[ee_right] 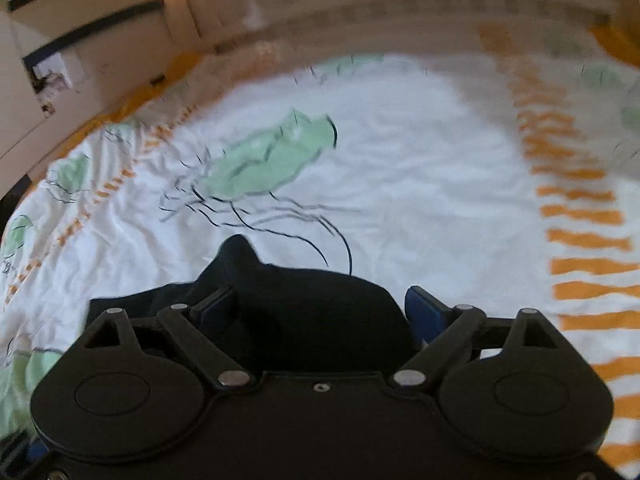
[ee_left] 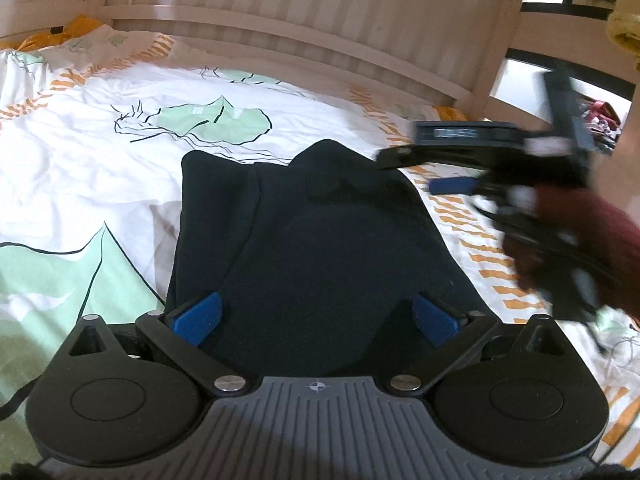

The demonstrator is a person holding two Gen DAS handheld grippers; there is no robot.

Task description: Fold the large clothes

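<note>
lots of free room on the bed cover [ee_left: 100, 168] left of + past the dark folded clothes [ee_left: 312, 240]. the slatted wall [ee_left: 300, 20] blocks the far side. the right gripper [ee_left: 432, 176] fills the space by the clothes' right edge.

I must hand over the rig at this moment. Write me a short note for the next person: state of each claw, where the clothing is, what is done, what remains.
Left claw: open, above the near end of the dark garment, not gripping it.
Right claw: open; dark fabric lies between its fingers, but the pads do not press it.
Garment: on the patterned bedsheet, already gathered into a narrow, layered shape.
Done: it appears to be partly folded.
Left: probably one more fold and some tidying; the views are too close to tell for certain.
</note>
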